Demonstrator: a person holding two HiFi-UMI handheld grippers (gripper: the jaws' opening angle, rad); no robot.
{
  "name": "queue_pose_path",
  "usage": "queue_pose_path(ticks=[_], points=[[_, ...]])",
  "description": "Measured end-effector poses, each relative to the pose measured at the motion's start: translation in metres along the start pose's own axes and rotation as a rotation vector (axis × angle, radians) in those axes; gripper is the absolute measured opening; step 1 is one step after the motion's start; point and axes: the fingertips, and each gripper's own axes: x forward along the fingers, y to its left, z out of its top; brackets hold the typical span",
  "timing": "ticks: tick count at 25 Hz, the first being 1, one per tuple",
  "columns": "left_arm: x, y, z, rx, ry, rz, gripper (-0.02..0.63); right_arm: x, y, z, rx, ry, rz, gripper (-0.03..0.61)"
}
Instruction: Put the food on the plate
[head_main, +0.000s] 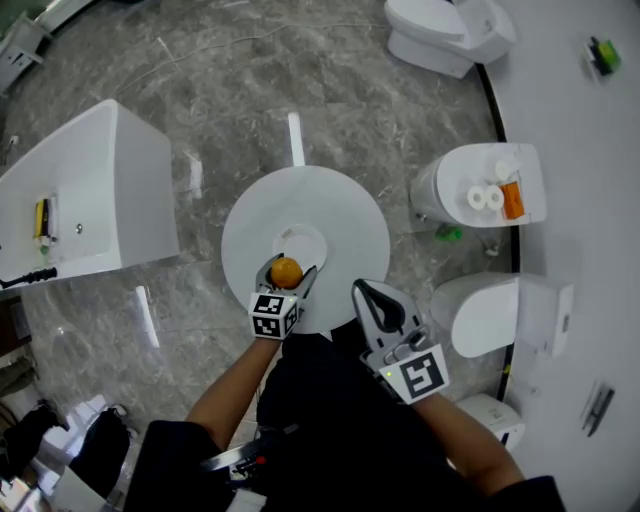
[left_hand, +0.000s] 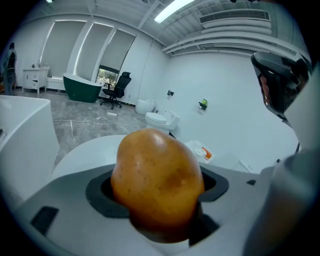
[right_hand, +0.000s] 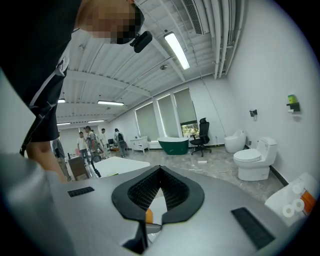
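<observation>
An orange-brown, rounded fruit (head_main: 286, 272) sits clamped in my left gripper (head_main: 289, 266), just above the near edge of a small white plate (head_main: 306, 242) on the round white table (head_main: 340, 205). In the left gripper view the fruit (left_hand: 156, 177) fills the space between the jaws of that gripper (left_hand: 159, 202). My right gripper (head_main: 362, 292) hovers shut and empty at the table's near right edge. In its own view, the right gripper (right_hand: 159, 174) has its pads pressed together, with a sliver of the orange fruit (right_hand: 149, 215) showing through the gap below.
A white rectangular cabinet (head_main: 90, 190) stands to the left. Toilets stand along the right wall (head_main: 455, 35), one (head_main: 490, 185) with paper rolls and an orange pack on its tank, another (head_main: 500, 310) closer in. Grey marble floor surrounds the table.
</observation>
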Motion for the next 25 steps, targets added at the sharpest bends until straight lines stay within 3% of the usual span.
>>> queue_pose_path(ticks=[14, 25], points=[[0.034, 0.03, -0.028, -0.001, 0.089, 0.04, 0.35, -0.007, -0.017, -0.003, 0.013, 0.002, -0.047, 0.005], [0.058, 0.033, -0.048, 0.006, 0.171, 0.013, 0.35, -0.016, -0.032, -0.009, 0.018, 0.026, -0.08, 0.005]])
